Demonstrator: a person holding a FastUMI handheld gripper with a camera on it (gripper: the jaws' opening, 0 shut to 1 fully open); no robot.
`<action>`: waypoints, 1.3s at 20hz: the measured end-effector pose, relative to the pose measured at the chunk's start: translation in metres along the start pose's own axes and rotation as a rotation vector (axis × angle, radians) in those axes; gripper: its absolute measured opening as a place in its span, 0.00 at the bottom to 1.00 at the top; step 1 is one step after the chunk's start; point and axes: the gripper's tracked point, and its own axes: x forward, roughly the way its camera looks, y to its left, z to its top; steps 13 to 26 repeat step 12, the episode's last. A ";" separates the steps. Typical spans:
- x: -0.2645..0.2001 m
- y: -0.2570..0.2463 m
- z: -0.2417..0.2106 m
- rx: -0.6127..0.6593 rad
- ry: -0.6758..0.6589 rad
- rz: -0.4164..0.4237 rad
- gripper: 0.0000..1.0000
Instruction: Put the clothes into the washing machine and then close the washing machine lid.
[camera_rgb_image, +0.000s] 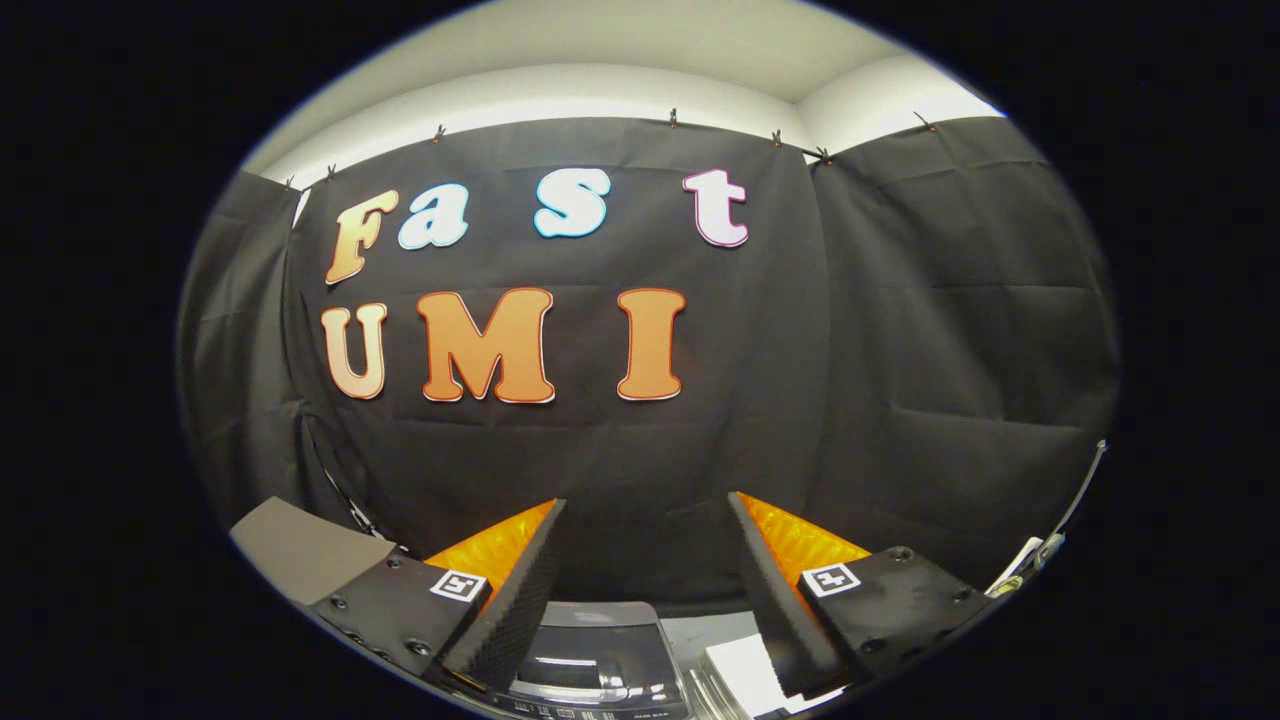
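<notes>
My gripper is held high and points at the booth's black cloth wall, its two fingers wide apart with nothing between them. Below and between the fingers I see the top of the washing machine, a grey unit with a dark glossy lid that reflects light. The lid appears to lie flat. A white folded piece, possibly cloth or paper, lies just right of the machine, partly behind the right finger. I cannot tell what it is.
A grey flat panel juts out beyond the left finger. A thin cable hangs down the cloth wall near it. A pale clip and rod stand at the far right by the wall.
</notes>
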 end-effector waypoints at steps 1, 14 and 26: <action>-0.001 0.001 0.000 -0.002 -0.001 0.000 0.99; 0.000 0.004 -0.005 0.011 0.014 0.000 0.99; 0.000 0.004 -0.005 0.011 0.014 0.000 0.99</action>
